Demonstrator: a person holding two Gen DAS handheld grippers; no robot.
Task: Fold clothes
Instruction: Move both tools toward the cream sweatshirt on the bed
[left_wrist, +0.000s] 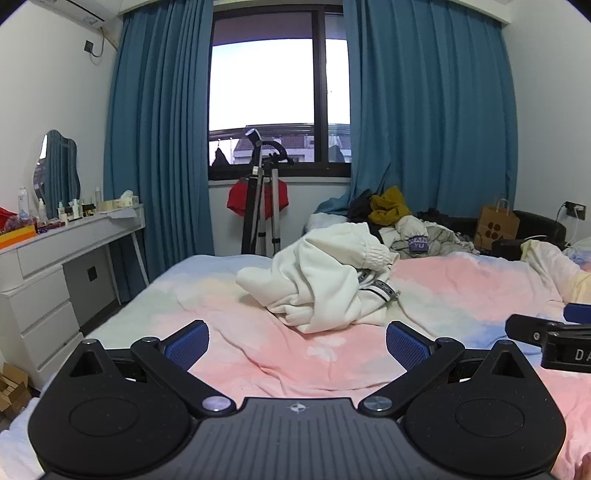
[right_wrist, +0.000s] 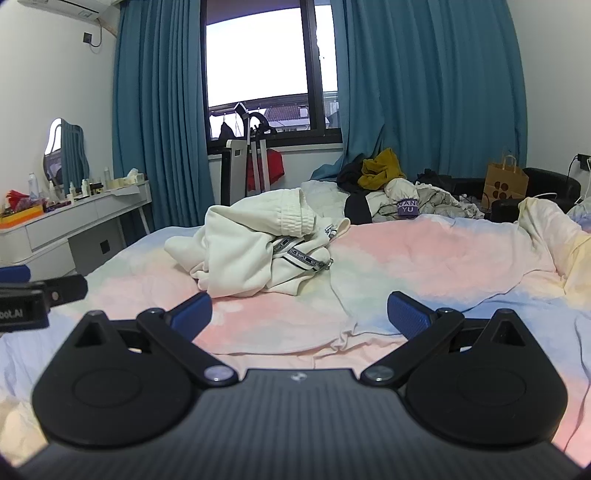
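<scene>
Left wrist, white garment (left_wrist: 325, 284) beyond fingers (left_wrist: 186, 341)

Purple patch (right_wrist: 407, 208) on grey garment: "WAN YU"; left tongs (right_wrist: 22, 314): "bot.AI".

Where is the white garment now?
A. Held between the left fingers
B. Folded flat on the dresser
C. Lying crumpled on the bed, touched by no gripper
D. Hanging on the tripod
C: the white garment lies bunched on the bed, ahead of both open grippers.
</scene>
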